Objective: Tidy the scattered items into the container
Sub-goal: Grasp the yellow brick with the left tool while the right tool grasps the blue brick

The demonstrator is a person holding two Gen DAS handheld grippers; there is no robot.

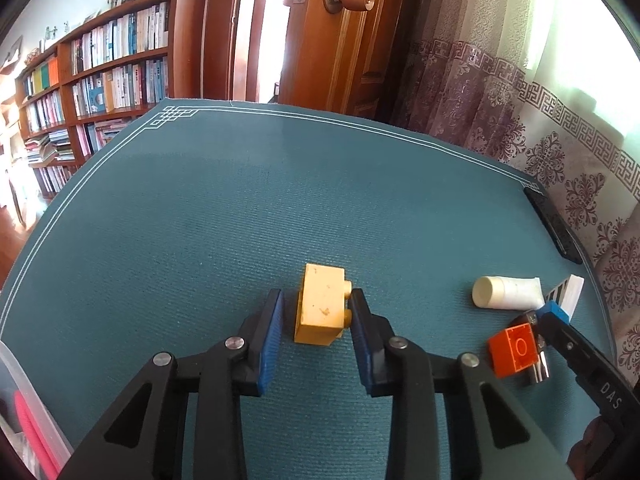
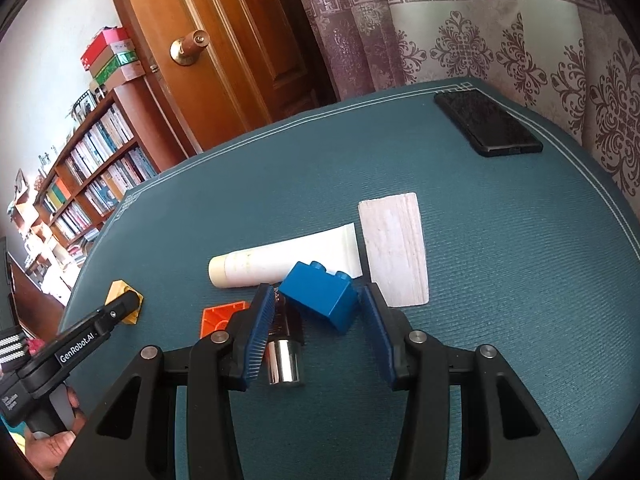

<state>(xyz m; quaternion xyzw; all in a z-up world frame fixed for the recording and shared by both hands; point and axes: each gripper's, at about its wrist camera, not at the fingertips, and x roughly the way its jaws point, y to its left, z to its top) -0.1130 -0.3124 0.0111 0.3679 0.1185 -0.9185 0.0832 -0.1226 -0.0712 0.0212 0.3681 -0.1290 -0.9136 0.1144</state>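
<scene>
**A:** Where's your container point(image 1: 36, 412)?

**B:** Left of the yellow brick point(image 1: 322, 306), at the counter's point(image 1: 200, 208) near-left edge. You see only a clear plastic wall with something pink inside; the rest is cut off.

**A:** And your left hand-held gripper point(image 1: 318, 314)?

**B:** Spread wide around the yellow brick. The right pad touches its studs; the left pad stands just off it.

**A:** Your right hand-held gripper point(image 2: 318, 310)?

**B:** Also spread, straddling the blue brick point(image 2: 320, 296) without gripping it. That brick lies tilted right of the yellow one, against the white tube point(image 2: 288, 258). An orange brick point(image 2: 218, 316) and a shiny metal cylinder point(image 2: 285, 360) sit just beside it, and a white flat block point(image 2: 396, 250) lies beyond.

**A:** Room to move?

**B:** Beyond the yellow brick the counter is open to its far edge. A black phone point(image 2: 486, 124) lies by the far-right edge, near the curtain point(image 2: 480, 40).
</scene>
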